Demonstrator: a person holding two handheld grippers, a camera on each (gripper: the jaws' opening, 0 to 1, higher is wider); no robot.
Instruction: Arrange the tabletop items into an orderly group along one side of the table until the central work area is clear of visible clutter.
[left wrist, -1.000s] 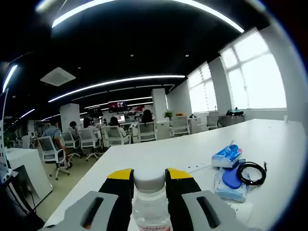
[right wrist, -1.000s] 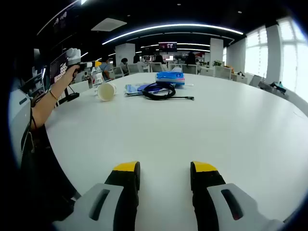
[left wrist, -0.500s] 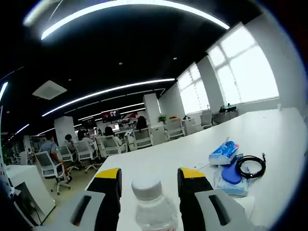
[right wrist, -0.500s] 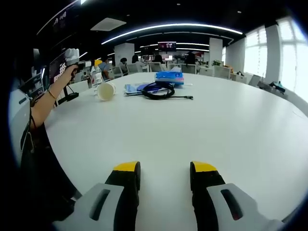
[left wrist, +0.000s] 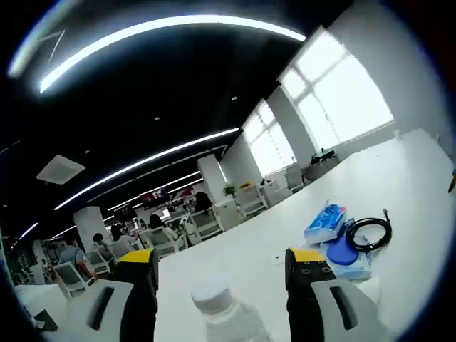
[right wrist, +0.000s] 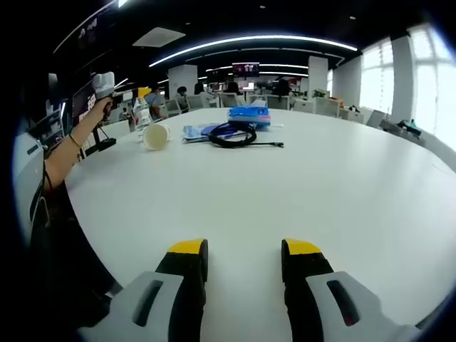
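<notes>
**Bottle stands free between the left gripper's parted jaws**

The bottle stands on the white counter, its cap between the left gripper jaws, which are spread wide and touch nothing. Ahead to the right lie a blue tissue pack and a coiled black cable. The right gripper hovers released over bare counter; a tipped cup lies far ahead-left.

White office chairs, seated people, bright windows, long ceiling light strips.
</notes>
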